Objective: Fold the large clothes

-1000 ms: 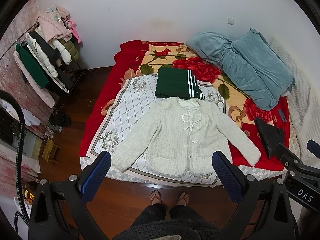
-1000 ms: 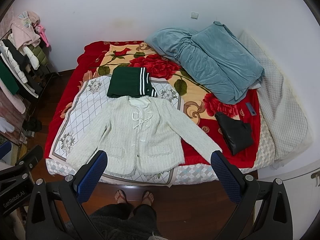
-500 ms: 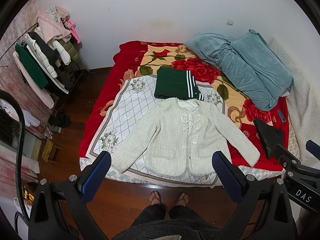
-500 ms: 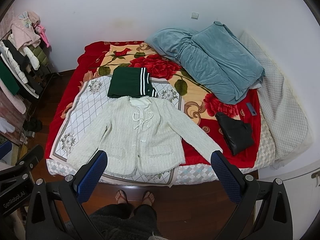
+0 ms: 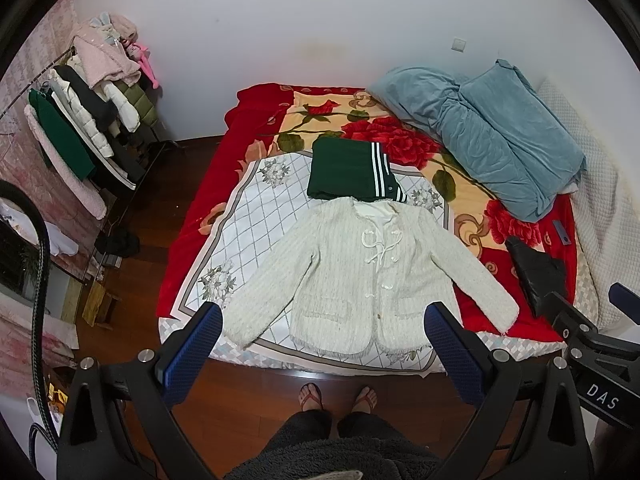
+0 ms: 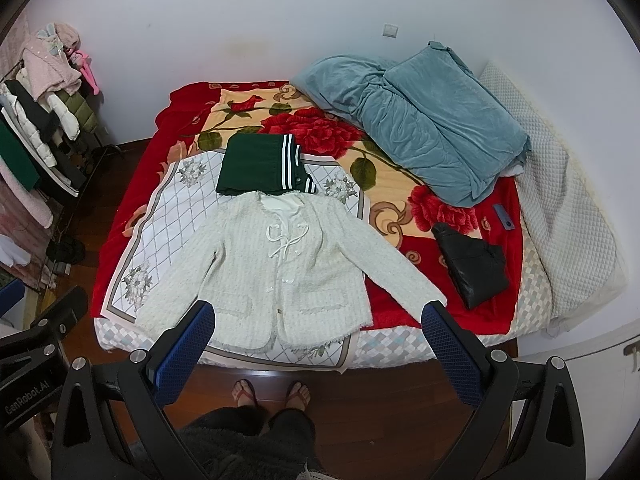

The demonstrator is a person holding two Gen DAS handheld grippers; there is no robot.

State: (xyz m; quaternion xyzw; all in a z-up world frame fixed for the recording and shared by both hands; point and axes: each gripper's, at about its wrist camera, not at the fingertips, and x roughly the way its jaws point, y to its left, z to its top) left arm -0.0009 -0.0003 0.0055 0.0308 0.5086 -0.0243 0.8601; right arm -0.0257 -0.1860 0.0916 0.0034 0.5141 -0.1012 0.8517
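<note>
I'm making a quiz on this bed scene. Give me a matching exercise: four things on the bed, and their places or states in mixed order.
Things:
1. white jacket
2. green garment
3. blue quilt
4. black bag

States:
A. bunched up at the far right
B. spread flat, sleeves out
C. folded, just beyond the collar
D. on red blanket near the right sleeve

Pairs: 1-B, 2-C, 3-A, 4-D

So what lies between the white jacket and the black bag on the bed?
Only bare red blanket, apart from the white jacket's sleeve reaching toward the black bag. The right wrist view shows it most clearly.
</note>
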